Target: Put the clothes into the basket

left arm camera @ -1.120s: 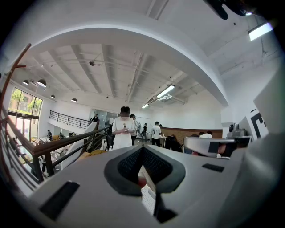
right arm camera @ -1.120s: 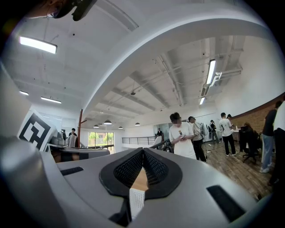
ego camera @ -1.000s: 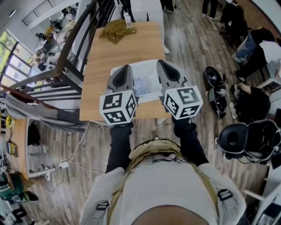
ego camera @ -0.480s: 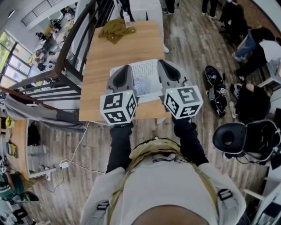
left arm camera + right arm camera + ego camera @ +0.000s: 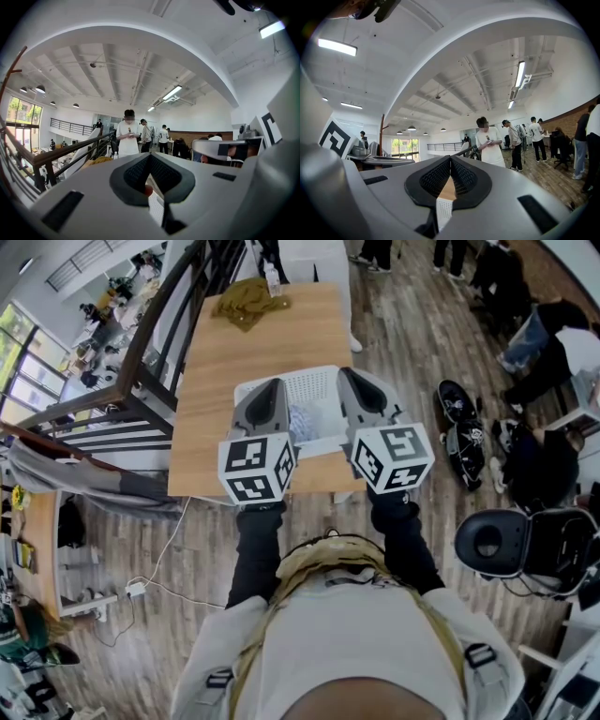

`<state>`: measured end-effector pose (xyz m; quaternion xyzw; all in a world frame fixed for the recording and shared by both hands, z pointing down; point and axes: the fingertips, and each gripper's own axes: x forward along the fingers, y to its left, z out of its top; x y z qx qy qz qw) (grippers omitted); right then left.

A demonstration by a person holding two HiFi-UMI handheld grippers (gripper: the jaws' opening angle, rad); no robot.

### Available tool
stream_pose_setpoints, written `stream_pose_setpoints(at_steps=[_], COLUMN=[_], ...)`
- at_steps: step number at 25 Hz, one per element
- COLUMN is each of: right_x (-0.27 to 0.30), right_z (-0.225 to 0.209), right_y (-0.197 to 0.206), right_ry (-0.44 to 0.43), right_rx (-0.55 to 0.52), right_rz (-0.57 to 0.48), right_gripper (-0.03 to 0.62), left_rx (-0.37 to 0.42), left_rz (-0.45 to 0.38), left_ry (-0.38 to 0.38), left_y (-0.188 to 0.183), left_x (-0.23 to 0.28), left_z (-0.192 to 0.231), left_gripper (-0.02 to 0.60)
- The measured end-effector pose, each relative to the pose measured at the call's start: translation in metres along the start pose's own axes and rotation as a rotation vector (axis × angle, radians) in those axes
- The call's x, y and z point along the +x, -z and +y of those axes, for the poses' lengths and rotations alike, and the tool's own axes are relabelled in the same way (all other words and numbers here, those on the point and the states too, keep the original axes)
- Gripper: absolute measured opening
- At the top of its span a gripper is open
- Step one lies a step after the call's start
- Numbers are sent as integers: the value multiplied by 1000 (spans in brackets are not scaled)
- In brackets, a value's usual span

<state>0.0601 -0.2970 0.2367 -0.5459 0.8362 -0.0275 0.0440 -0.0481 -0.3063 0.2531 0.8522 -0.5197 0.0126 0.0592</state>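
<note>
I hold left gripper (image 5: 271, 386) and right gripper (image 5: 350, 377) closed, empty, over basket (image 5: 314, 388); reaching cloth (image 5: 247, 304) beyond it may knock it.

bright, sharp, fisheye-warped edges

One wooden worktop (image 5: 244, 348) carries one white basket (image 5: 305, 381) at its near edge. Clothes come to two pieces: one olive garment (image 5: 248, 304) at the far edge and one pale cloth (image 5: 302, 423) inside the basket. One bottle (image 5: 273, 281) stands at that far edge too. There are two hand-held grippers, the left hand-held gripper (image 5: 267, 393) and the right hand-held gripper (image 5: 352, 382) — with one marker cube (image 5: 255, 468) on each.
</note>
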Motion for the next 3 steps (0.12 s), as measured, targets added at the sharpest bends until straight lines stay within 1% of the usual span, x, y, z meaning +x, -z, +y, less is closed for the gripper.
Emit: stream_pose_setpoints(at_steps=[3], right_x=[-3], right_z=[2], right_y=[3], right_ry=[0], right_rx=[2], right_rz=[0], right_gripper=[21], left_rx=[13], left_rz=[4], left_ry=[6], left_y=[3], left_x=[-3], left_z=[-3], left_gripper=[0])
